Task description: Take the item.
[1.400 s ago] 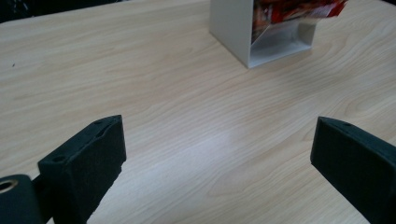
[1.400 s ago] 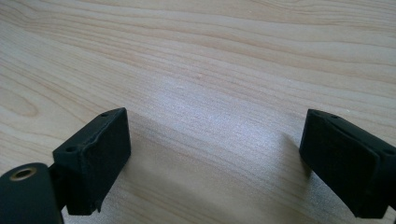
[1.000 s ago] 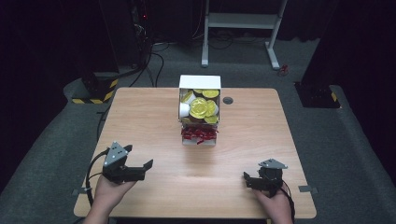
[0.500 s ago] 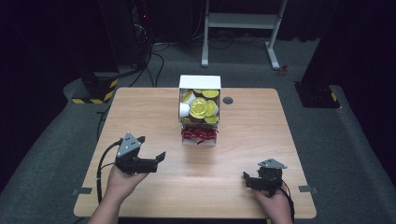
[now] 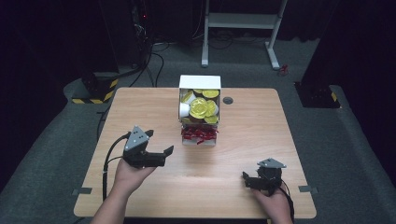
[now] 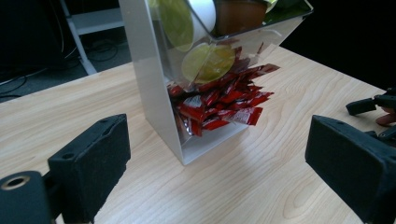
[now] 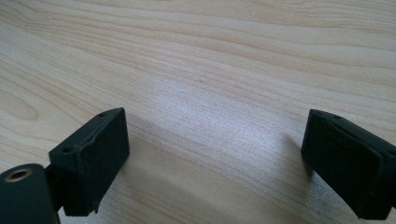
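Dispenser (image 5: 200,109), tabletop (image 5: 252,140) far-edge centre: gold-lidded pods above, red packets (image 6: 219,105) below. Left gripper (image 5: 161,156) beside it, jaws wide, empty. Right gripper (image 5: 250,179), near-right corner, jaws wide, empty.

A white dispenser (image 5: 200,109) of yellow-lidded cups and red packets is seen at table centre; the left gripper (image 5: 159,155) is held at its eight o'clock, the right gripper (image 5: 252,181) at five o'clock.

I work at a light wooden table (image 5: 140,107) with rounded corners and a small round black grommet (image 5: 228,100) near its far edge, standing on dark grey carpet (image 5: 355,140). Beyond it the room is dark: a white metal frame stand (image 5: 240,21), black cables (image 5: 154,56), and yellow-and-black striped bases (image 5: 93,95).
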The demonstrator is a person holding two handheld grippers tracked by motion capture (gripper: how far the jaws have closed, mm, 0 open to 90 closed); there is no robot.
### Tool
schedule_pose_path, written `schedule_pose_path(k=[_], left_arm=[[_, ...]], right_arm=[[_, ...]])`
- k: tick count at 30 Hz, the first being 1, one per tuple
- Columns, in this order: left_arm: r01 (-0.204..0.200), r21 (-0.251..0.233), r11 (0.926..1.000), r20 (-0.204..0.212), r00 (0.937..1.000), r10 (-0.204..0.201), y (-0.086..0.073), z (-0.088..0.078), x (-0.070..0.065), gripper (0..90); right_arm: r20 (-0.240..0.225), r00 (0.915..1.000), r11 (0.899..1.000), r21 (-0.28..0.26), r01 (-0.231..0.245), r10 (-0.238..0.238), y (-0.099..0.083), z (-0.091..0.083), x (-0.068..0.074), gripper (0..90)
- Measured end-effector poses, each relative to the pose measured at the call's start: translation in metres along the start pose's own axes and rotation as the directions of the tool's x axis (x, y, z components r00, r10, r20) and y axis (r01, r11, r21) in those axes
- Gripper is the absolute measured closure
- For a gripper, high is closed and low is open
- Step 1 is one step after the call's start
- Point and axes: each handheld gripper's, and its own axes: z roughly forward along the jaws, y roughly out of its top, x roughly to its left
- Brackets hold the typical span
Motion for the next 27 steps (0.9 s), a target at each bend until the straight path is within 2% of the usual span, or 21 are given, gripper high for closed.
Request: schedule_pose_path(k=[13,27], left_arm=[[-0.008,-0.013,0.9999,0.018,0.9998,0.008,0.017,0.010,-0.010,9.6],[-0.023,-0.038,0.9990,0.042,0.9988,0.025,0.043,0.022,-0.020,10.3]], right_arm=[[0.000,1.0000,1.000,0.002,-0.004,0.004,0.000,-0.001,0.000,7.7],[-0.004,1.0000,1.000,0.002,-0.001,0.001,-0.001,-0.001,0.001,7.7]])
